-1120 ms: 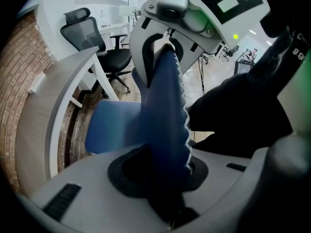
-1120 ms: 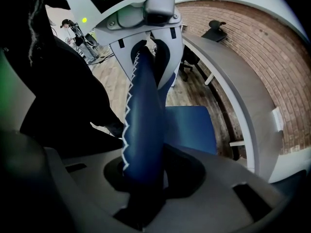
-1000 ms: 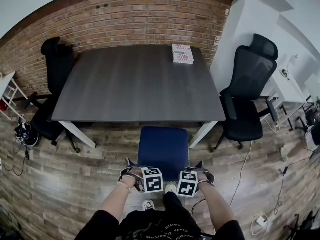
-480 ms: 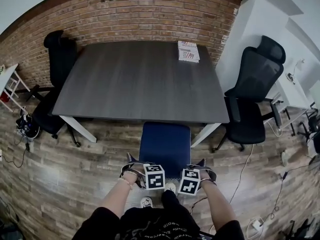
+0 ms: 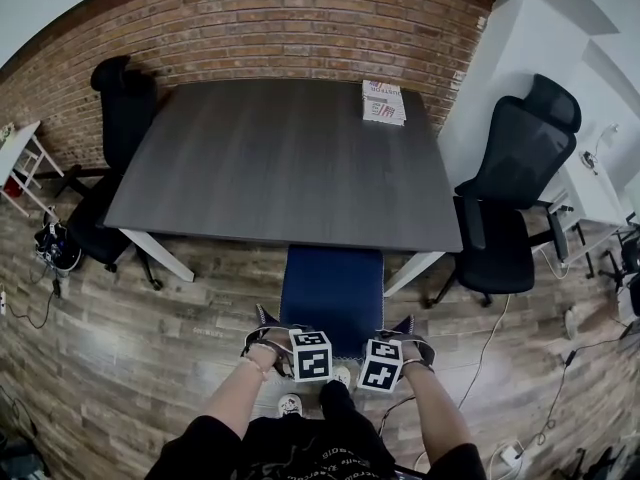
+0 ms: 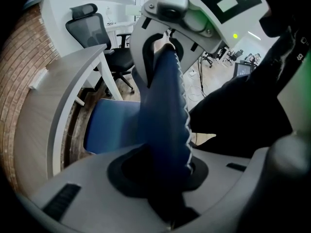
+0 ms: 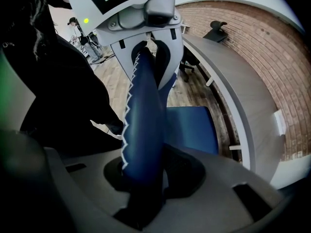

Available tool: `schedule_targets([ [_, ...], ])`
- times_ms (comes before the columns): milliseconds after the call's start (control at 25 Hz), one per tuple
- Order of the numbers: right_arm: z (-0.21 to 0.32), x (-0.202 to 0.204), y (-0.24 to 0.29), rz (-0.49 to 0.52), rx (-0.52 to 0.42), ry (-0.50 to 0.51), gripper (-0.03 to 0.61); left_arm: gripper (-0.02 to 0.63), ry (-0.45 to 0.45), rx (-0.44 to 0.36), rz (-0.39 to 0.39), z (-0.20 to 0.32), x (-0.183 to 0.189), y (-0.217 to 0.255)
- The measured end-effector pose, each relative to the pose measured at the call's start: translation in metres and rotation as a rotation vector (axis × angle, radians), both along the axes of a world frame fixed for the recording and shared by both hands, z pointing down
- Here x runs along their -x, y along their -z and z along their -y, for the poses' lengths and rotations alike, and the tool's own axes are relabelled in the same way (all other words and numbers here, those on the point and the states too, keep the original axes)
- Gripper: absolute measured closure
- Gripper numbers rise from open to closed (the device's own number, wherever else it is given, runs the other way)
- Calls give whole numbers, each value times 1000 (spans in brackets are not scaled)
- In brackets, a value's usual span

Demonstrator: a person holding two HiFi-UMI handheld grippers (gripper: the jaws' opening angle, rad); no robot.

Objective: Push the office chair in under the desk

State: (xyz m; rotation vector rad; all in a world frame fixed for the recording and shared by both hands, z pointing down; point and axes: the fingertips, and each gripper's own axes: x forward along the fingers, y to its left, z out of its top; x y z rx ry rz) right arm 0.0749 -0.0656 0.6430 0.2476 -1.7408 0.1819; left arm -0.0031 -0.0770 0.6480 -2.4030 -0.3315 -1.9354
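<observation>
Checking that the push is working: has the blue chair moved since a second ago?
Yes. The blue chair has slid toward the desk: the gap that showed earlier between its seat and the desk edge is gone.

Open floor point(image 5: 225, 283) between desk legs point(image 5: 155, 255) and chair point(image 5: 333, 288)

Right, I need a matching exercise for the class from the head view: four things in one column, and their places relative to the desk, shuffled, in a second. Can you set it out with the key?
Things
1 blue chair
2 red-and-white pack
3 mesh-backed black chair
4 solid black chair

Places
A on the desk, at its far right corner
B at the desk's left side
C at the desk's near edge
D at the desk's right side

Pairs: 1-C, 2-A, 3-D, 4-B
</observation>
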Motion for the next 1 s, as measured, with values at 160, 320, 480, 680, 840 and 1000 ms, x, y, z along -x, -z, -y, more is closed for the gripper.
schedule_targets([
  [160, 4, -2, -6, 2, 11, 14, 489, 520, 13, 5, 6, 4, -1, -6],
  [320, 12, -8, -5, 4, 11, 17, 489, 518, 17, 12, 8, 11, -8, -5],
  [480, 21, -13, -5, 0, 4, 15, 489, 518, 21, 5, 6, 20, -13, -5],
  [680, 26, -13, -8, -7, 16, 36, 489, 520, 22, 7, 16, 27, -12, -8],
  [840, 33, -17, -5, -2, 15, 42, 489, 520, 22, 12, 16, 32, -17, -5],
  [1000, 39, -18, -3, 2, 11, 43, 488, 519, 26, 8, 14, 39, -18, -3],
])
